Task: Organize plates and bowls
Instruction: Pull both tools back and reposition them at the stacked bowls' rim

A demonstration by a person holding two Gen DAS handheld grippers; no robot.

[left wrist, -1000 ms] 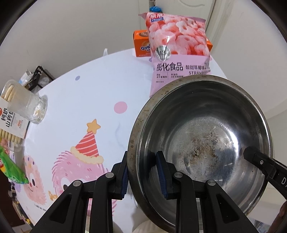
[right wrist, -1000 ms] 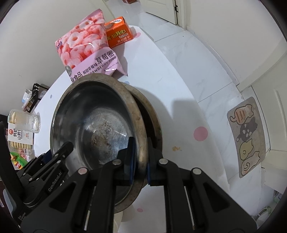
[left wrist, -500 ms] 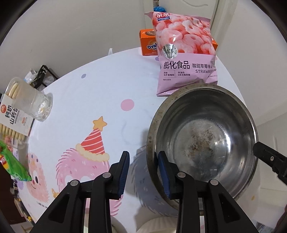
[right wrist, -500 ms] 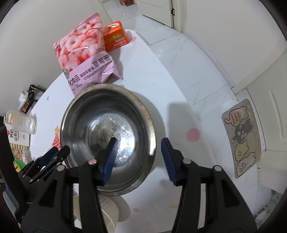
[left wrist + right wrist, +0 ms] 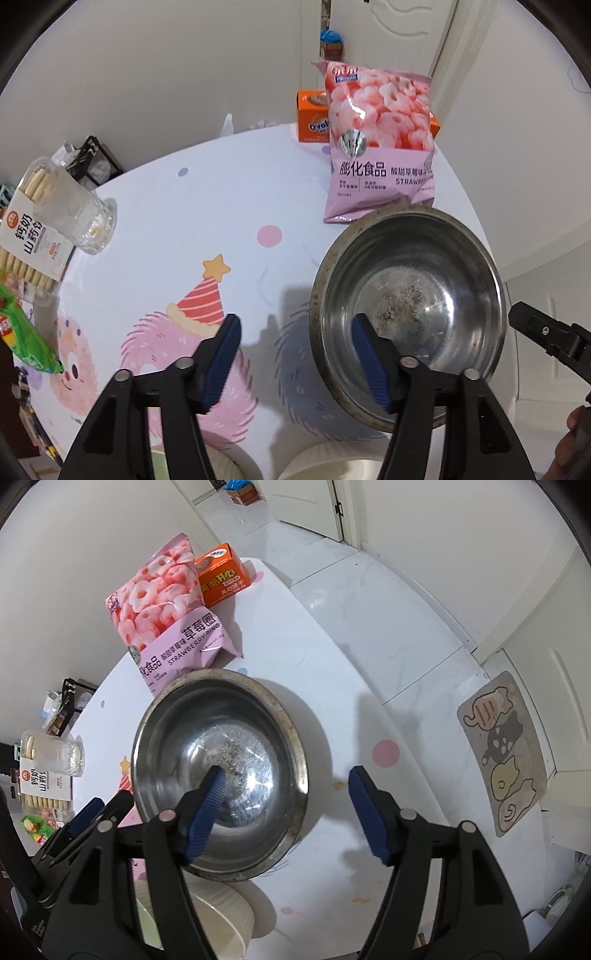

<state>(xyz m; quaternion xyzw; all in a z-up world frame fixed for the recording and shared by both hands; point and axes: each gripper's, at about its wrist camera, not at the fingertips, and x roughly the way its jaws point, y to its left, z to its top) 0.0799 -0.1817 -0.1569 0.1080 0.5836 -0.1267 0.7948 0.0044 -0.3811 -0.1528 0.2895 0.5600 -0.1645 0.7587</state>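
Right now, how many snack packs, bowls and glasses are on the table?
Snack packs: 4 (pink bag, orange box, biscuit pack, green packet)
Bowls: 2 (metal bowl, white bowl)
Glasses: 1 (glass)
Total: 7

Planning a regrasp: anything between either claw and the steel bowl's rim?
Nothing visible. Both claws have just been opening and now straddle the steel bowl rim without touching it: left claw over its left edge, right claw over its right edge.
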